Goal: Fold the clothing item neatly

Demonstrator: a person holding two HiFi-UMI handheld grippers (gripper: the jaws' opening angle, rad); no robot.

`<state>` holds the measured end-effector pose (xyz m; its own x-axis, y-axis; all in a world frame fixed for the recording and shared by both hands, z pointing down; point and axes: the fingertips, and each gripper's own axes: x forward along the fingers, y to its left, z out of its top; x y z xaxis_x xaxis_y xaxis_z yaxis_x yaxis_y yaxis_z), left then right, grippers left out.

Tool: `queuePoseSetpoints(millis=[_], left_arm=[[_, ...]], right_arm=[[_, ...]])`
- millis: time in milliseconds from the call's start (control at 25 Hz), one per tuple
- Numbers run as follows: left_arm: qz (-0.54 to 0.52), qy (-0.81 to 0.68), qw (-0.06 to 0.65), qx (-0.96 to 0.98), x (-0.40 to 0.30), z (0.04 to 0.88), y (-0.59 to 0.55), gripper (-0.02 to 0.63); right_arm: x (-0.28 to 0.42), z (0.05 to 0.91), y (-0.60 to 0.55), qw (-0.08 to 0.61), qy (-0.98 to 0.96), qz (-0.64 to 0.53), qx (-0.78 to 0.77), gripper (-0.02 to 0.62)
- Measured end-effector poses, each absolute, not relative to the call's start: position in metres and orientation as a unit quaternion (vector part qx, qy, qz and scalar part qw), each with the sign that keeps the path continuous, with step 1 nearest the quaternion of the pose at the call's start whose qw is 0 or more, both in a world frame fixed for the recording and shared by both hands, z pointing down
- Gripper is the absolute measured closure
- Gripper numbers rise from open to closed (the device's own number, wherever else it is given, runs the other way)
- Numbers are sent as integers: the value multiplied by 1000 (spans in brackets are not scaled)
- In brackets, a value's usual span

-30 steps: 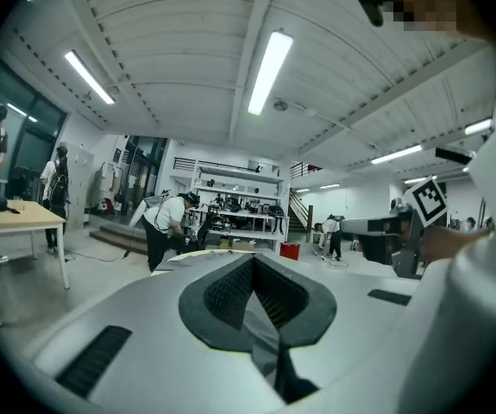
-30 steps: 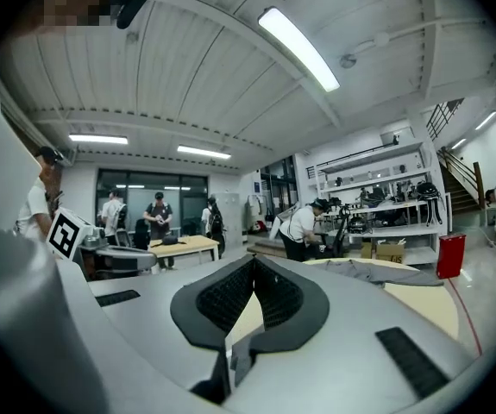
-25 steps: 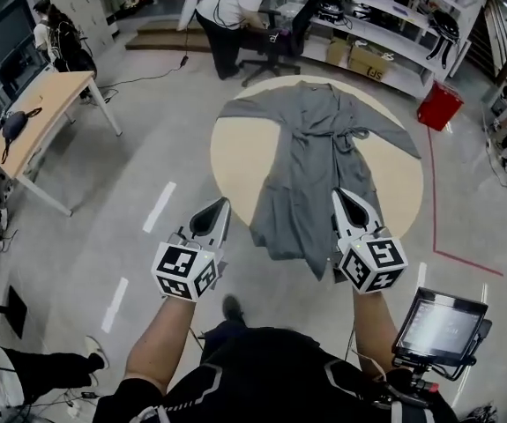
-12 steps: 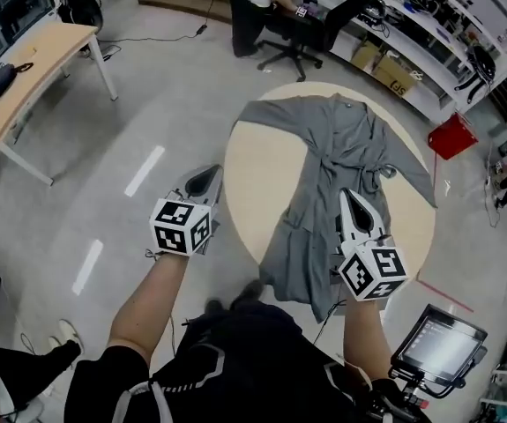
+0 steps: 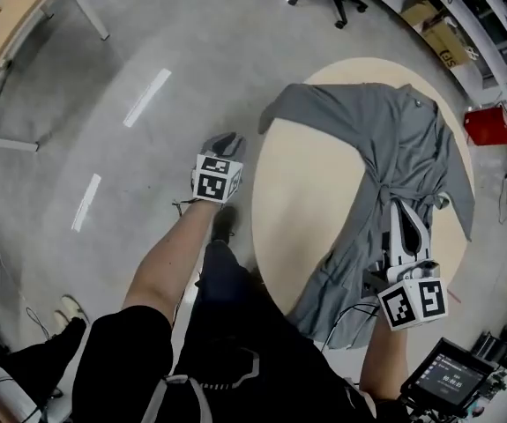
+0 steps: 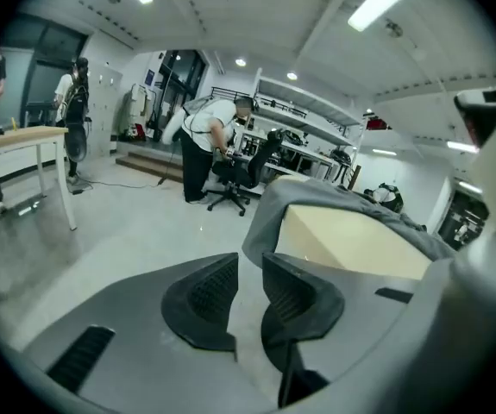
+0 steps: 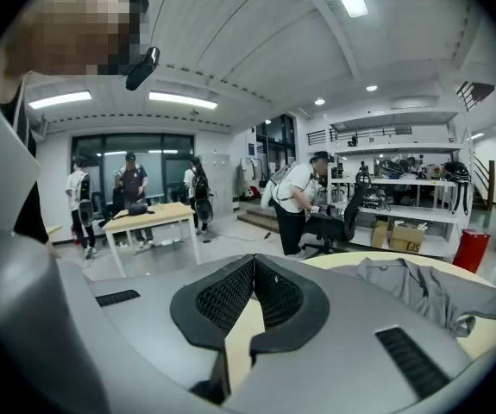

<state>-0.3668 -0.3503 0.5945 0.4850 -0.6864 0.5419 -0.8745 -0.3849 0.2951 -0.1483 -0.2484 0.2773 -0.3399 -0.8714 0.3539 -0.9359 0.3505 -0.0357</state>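
Left tool [image 5: 222, 141] dropped beside table [image 5: 301, 201], jaws just parting, empty, right tool [image 5: 401, 208] closed

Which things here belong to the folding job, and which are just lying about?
Job:
grey robe
round table under it
left gripper, jaws just opening, nothing between
right gripper, shut, empty

Lying about:
red bin
cardboard box
office chair
wooden desk
screen
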Motion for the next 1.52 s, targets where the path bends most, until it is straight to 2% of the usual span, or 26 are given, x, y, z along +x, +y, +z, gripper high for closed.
queuePoseSetpoints(millis=[80, 240, 280, 360, 440, 640, 680, 760, 880, 920, 960, 1040, 1080, 1320, 1520], left_arm=[[159, -454, 302, 823, -354, 623, -369, 526], [32, -395, 426, 813, -339, 655, -389, 500], [4, -378, 450, 809, -340, 658, -392, 484], [-22, -351, 482, 802, -339, 664, -394, 396], [-37, -327, 513, 793, -334, 668, -397, 386], [-248, -166, 715, 632, -326, 668, -407, 375], [-259, -155, 730, 613, -322, 672, -407, 366], [-258, -136, 750, 593, -308, 678, -406, 307], [-269, -120, 767, 570, -298, 679, -409, 305], [-275, -117, 769, 565, -296, 679, -411, 315], [-281, -118, 770, 561, -296, 679, -413, 372], [-292, -128, 765, 559, -300, 678, -418, 529], [-297, -133, 761, 561, -303, 677, -420, 581], [-343, -159, 737, 561, -339, 650, -432, 598], [-352, -180, 711, 581, -374, 616, -442, 599]], right_arm=[[-145, 293, -265, 142, -798, 127, 571, 589], [-142, 320, -283, 159, -786, 141, 580, 589], [-144, 327, -286, 166, -787, 141, 577, 589], [-147, 337, -291, 179, -789, 134, 572, 589], [-147, 342, -296, 182, -791, 130, 570, 589], [-160, 339, -298, 215, -810, 59, 543, 589], [-163, 341, -297, 219, -814, 54, 536, 589], [-165, 346, -295, 214, -815, 67, 534, 589], [-168, 348, -297, 201, -816, 83, 536, 589], [-169, 348, -297, 199, -816, 85, 537, 589], [-169, 348, -298, 197, -816, 85, 538, 589], [-171, 345, -299, 189, -817, 83, 539, 589], [-171, 343, -299, 188, -817, 81, 539, 589], [-165, 331, -291, 210, -807, 72, 548, 589], [-158, 312, -283, 195, -803, 61, 560, 589]])
